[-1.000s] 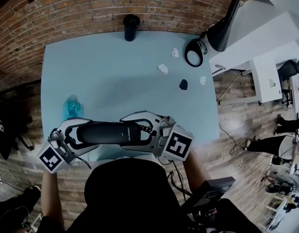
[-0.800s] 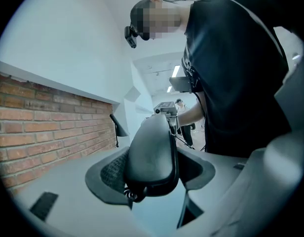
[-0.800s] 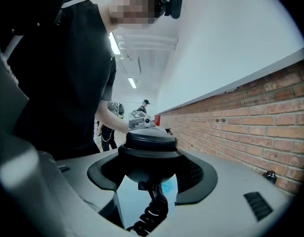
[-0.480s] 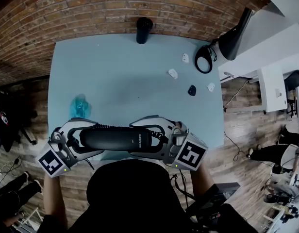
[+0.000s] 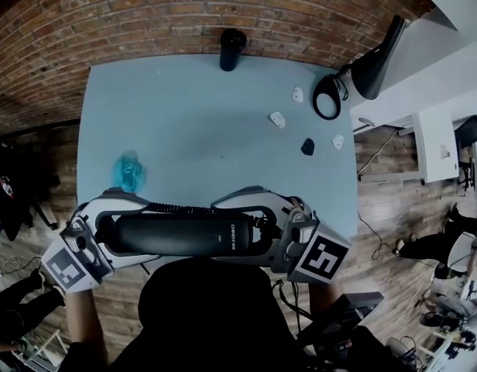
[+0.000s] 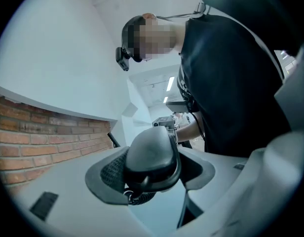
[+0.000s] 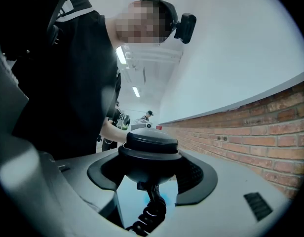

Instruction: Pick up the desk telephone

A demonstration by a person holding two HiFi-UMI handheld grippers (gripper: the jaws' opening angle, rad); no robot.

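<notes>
The telephone's black handset (image 5: 184, 235) lies level across the bottom of the head view, raised over the near edge of the pale blue table (image 5: 184, 115). My left gripper (image 5: 105, 235) is shut on its left end and my right gripper (image 5: 276, 239) is shut on its right end. A coiled cord (image 5: 193, 208) runs along the top of the handset. In the left gripper view one rounded end of the handset (image 6: 152, 159) sits between the jaws of the left gripper (image 6: 153, 174). In the right gripper view the other end (image 7: 149, 157) fills the right gripper (image 7: 151, 174), and the cord (image 7: 151, 214) hangs below. No telephone base shows.
A black cylinder (image 5: 232, 39) stands at the table's far edge by the brick wall. A blue object (image 5: 128, 170) lies at the left. Small white pieces (image 5: 278, 119), a small black piece (image 5: 307, 146) and a black ring with a lamp (image 5: 327, 98) sit at the far right.
Both grippers and the handset have come up closer to the head camera and look larger. The left gripper has shifted left and lower in the frame.
</notes>
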